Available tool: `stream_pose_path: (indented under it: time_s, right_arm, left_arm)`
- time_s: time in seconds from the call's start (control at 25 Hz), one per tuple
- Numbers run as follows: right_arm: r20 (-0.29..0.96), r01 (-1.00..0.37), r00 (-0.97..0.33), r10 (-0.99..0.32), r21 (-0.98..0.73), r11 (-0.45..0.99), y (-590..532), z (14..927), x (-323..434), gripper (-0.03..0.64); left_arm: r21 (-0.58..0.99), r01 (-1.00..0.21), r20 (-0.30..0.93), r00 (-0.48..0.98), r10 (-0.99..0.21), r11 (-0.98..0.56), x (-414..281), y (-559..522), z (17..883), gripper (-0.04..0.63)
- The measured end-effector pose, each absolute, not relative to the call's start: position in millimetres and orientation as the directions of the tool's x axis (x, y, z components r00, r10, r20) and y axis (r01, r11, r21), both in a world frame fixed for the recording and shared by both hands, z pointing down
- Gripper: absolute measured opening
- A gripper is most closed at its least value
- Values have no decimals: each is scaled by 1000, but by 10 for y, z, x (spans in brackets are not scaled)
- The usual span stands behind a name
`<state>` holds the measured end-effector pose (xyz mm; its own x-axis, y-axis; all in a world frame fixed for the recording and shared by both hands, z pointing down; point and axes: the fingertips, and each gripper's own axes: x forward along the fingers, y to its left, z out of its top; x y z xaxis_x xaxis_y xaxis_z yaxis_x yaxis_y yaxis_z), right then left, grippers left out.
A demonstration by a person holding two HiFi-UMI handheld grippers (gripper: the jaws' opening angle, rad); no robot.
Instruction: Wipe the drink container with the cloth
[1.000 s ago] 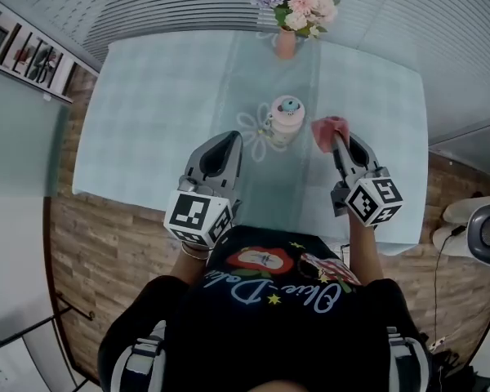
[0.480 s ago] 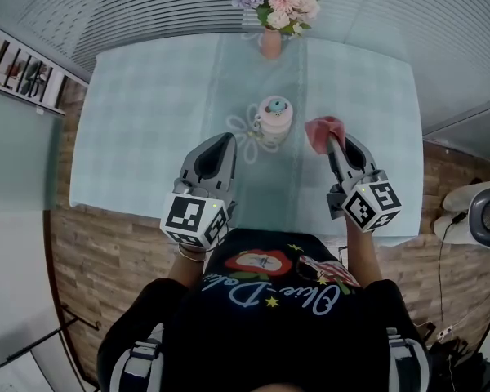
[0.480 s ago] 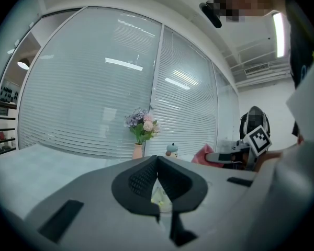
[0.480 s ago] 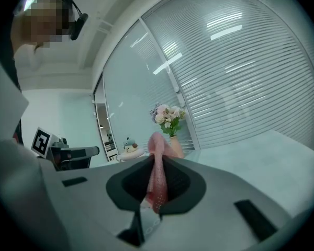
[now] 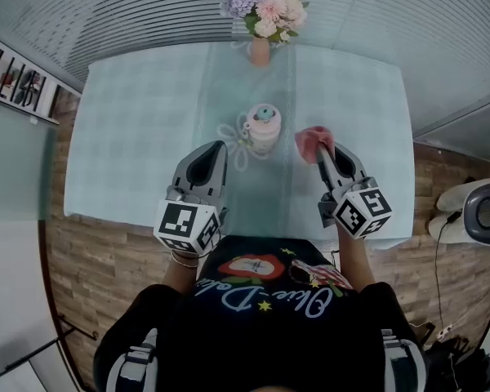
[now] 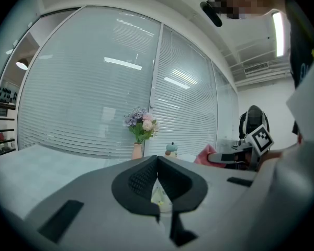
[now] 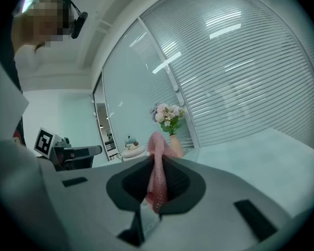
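Head view: right hand-held gripper [image 5: 321, 150] still pinches cloth [image 5: 313, 138] beside drink container [image 5: 262, 127], no closer; wiping unstarted. Left hand-held gripper [image 5: 217, 147] closed, empty.

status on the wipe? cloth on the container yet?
Done: right gripper has its jaws shut on the pink cloth. In hand: cloth is held right of the drink container, with a gap in the head view. The left gripper is shut, empty, short of it. Remaining: contact and the wiping itself.

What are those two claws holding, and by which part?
The right gripper pinches the pink cloth by a bunched fold; the left gripper is shut, empty.
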<state>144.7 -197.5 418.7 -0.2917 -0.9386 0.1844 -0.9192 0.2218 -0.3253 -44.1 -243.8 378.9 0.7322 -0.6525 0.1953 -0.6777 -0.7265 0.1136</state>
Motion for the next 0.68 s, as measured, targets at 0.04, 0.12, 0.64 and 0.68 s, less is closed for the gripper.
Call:
stream_pose_path:
  time_s: [0.04, 0.12, 0.64, 0.68]
  right_arm:
    - [184, -920, -292, -939, -323, 223, -1970, 4185, 1442, 25]
    - [183, -920, -294, -938, -320, 226, -1969, 4179, 1437, 25]
    - [172, -921, -288, -942, -319, 223, -1980, 4142, 1447, 25]
    - [171, -922, -286, -943, -318, 222, -1983, 4139, 1449, 25]
  left_arm:
    - [114, -678, 196, 732, -653, -726, -442, -2438, 3790, 3]
    - [112, -678, 195, 731, -653, -726, -437, -2442, 3787, 3]
    - [116, -686, 192, 725, -661, -718, -443, -2449, 3777, 3]
    - [116, -686, 192, 725, -662, -718, -443, -2451, 3778, 3]
